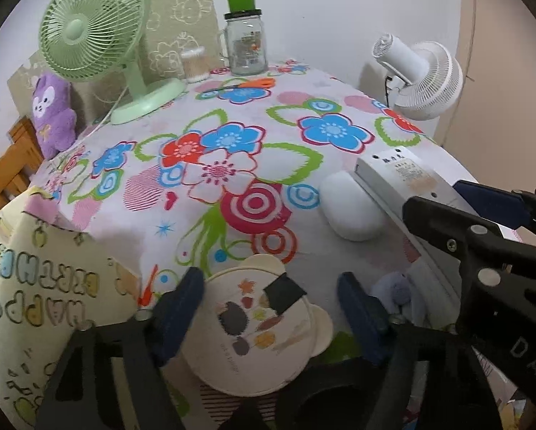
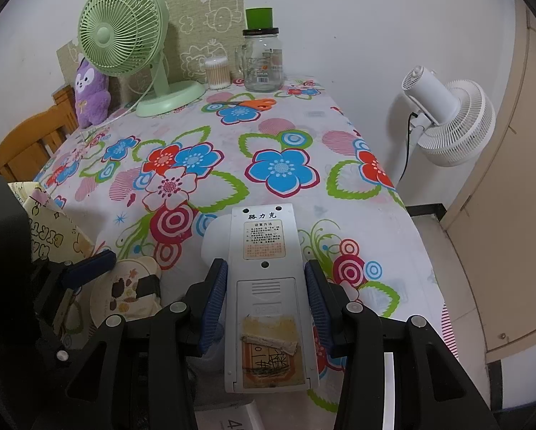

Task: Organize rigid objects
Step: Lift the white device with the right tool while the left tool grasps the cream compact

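A round cream lid (image 1: 257,337) with small ears and a leaf print lies at the near edge of the flowered tablecloth (image 1: 232,165). My left gripper (image 1: 271,311) stands open around it: the left pad is at its rim, while the right pad stays a little clear. It shows again as the lid (image 2: 124,294) in the right wrist view. My right gripper (image 2: 266,301) is shut on a grey-white remote control (image 2: 268,286), held back side up. Its far end hangs over a white oval object (image 2: 214,240). The remote (image 1: 404,175) and the oval object (image 1: 354,208) also appear at the right.
At the back stand a green desk fan (image 2: 124,36), a cotton swab tub (image 2: 217,73) and a glass jar (image 2: 262,61) with a green cap. Orange scissors (image 2: 253,103) lie nearby. A purple plush (image 2: 90,96), a birthday-print box (image 1: 34,286) and a white floor fan (image 2: 447,118) flank the table.
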`<state>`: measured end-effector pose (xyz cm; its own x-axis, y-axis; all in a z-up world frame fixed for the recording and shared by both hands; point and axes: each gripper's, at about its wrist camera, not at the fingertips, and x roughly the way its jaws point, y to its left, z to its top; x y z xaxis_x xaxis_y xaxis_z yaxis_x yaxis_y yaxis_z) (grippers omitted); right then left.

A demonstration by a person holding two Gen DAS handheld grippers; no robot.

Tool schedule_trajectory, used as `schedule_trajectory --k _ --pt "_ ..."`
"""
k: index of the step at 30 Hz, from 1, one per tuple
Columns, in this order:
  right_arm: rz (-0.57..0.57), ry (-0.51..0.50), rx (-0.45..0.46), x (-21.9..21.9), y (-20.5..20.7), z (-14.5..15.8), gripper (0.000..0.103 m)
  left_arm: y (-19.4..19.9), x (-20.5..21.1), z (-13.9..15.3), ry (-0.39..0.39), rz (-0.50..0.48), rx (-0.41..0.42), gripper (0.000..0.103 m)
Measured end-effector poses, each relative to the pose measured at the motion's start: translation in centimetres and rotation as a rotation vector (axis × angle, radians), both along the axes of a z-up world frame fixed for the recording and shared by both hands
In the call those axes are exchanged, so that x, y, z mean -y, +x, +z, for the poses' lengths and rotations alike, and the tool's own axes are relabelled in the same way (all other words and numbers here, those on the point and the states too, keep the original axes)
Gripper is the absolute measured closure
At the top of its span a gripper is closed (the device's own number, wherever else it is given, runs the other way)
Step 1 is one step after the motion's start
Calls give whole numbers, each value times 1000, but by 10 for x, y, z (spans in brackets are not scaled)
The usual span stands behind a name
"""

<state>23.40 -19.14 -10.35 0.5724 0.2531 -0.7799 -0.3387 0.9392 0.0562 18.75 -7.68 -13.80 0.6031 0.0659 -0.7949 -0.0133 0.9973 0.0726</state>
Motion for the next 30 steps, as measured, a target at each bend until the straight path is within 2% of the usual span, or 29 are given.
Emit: schedule_trajectory --k 5,7,8,9,16,20,22,25,26,27,30 --pt "-4 -5 3 0 -1 0 56 -2 -1 1 1 14 8 35" --pt "-5 -3 2 0 -1 0 56 -2 -3 3 -24 22 2 30" --pt "-2 -4 2 0 -1 0 56 -2 -4 3 -38 24 -4 22" --pt "-2 -4 2 0 -1 0 56 -4 -5 4 -43 24 -3 19" --pt "11 -16 8 -2 -8 1 56 -11 -2 4 -16 49 -20 18" --pt "24 -22 10 -3 -12 2 56 -16 -4 0 -38 82 -48 6" --pt "29 -25 14 -4 -13 2 56 -15 -5 -6 -45 95 -73 5" --pt "32 -31 18 -5 -13 2 56 -17 -10 -7 -91 115 -64 9" --pt "30 -31 17 -5 -13 2 56 -18 -10 -6 -91 116 -57 15" --pt "32 -31 17 -5 -13 2 56 -18 -8 -5 -96 103 -51 17" --pt "29 -33 18 -5 -13 2 56 -15 -6 -4 -99 79 -56 17"
